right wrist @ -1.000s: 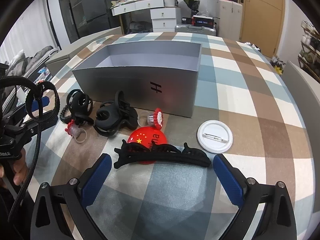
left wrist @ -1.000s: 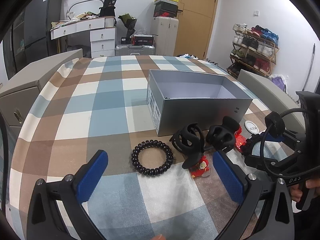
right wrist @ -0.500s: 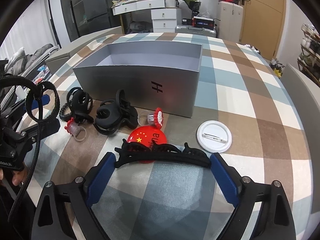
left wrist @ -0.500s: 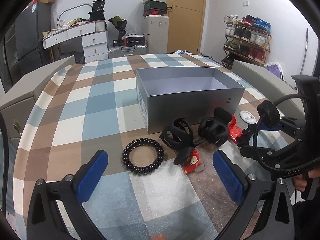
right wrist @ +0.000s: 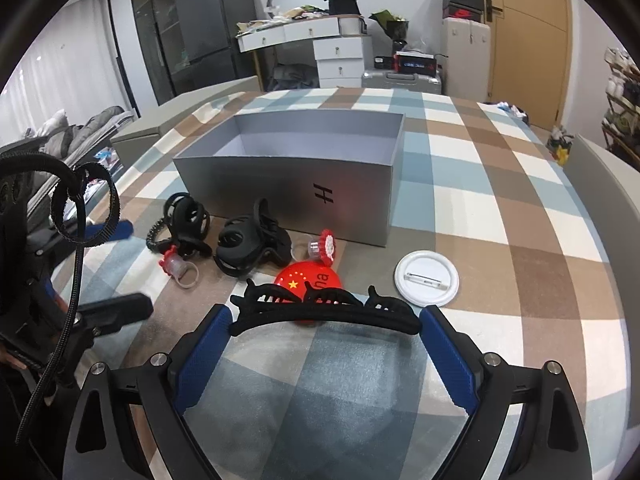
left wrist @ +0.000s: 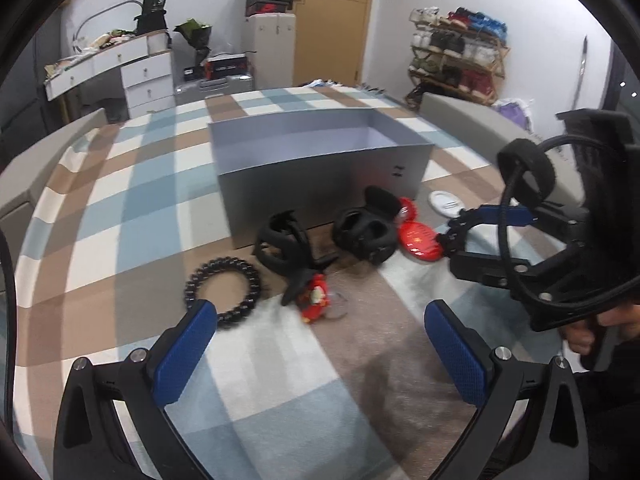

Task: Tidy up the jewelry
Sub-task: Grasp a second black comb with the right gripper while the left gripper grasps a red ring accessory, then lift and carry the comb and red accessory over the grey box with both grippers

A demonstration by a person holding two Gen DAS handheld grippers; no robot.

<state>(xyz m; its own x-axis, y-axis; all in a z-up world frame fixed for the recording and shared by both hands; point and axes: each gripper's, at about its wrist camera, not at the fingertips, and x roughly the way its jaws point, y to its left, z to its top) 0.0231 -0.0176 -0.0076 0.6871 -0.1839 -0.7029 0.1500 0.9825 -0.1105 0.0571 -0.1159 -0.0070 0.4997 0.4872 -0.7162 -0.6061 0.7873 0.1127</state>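
Observation:
An open grey box (right wrist: pixel 288 184) stands on the checked tablecloth, also in the left wrist view (left wrist: pixel 320 168). In front of it lie a long black hair claw (right wrist: pixel 324 308), a red round badge (right wrist: pixel 308 280), a white badge (right wrist: pixel 426 283), two black claw clips (right wrist: pixel 250 246) (right wrist: pixel 186 216), a red flower ring (right wrist: pixel 324 246) and another red ring (right wrist: pixel 176 266). My right gripper (right wrist: pixel 325 322) is open, its pads at both ends of the long claw. My left gripper (left wrist: pixel 320 316) is open above a red ring (left wrist: pixel 316 296), near a black bead bracelet (left wrist: pixel 222 284).
Grey cushioned seats flank the table on both sides (right wrist: pixel 608 184). A white drawer unit (right wrist: pixel 340 60), a fridge and a shoe rack (left wrist: pixel 456 60) stand beyond the table.
My right gripper has moved forward and narrowed until its pads flank the long black claw. My left gripper has moved forward and right toward the bracelet and red ring.

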